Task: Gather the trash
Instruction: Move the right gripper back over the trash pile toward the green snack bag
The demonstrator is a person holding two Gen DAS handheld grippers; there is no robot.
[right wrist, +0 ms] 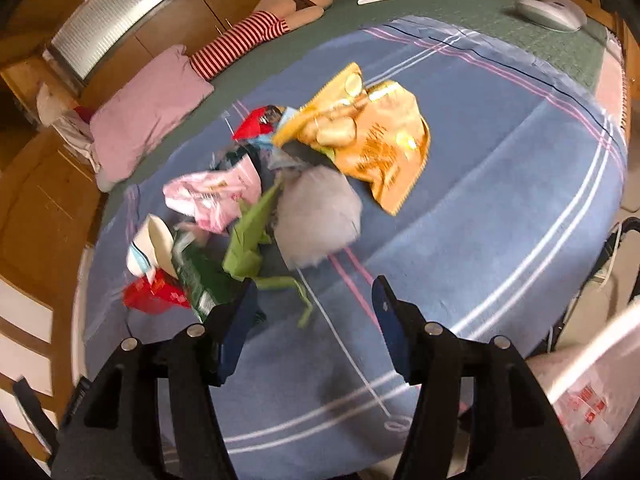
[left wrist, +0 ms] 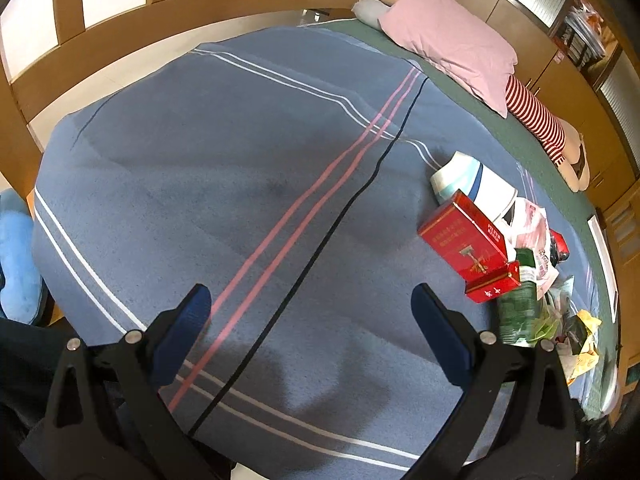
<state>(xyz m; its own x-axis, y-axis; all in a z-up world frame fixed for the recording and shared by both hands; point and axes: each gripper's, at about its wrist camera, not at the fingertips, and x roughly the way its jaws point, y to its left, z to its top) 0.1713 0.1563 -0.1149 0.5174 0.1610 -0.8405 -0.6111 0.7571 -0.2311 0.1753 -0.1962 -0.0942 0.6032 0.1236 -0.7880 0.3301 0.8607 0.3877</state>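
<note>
The trash pile (right wrist: 256, 200) lies on the bed's blue blanket (right wrist: 500, 208), at 11 o'clock from the right gripper (right wrist: 316, 312), which is spread and empty. Best take the near green wrapper (right wrist: 248, 240) first. The left gripper (left wrist: 308, 320), also spread, has the red box (left wrist: 464, 240) at 2 o'clock. Open blanket lies at 3 o'clock.

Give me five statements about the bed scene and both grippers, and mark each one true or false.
1. The left gripper is empty, jaws apart. True.
2. The trash lies on a bare wooden floor. False: it lies on the blue striped blanket.
3. The orange snack bag sits beside the grey fluffy ball. True.
4. The right gripper grips the red box. False: nothing is between its jaws.
5. The pink pillow lies in the trash pile. False: it lies apart.
</note>
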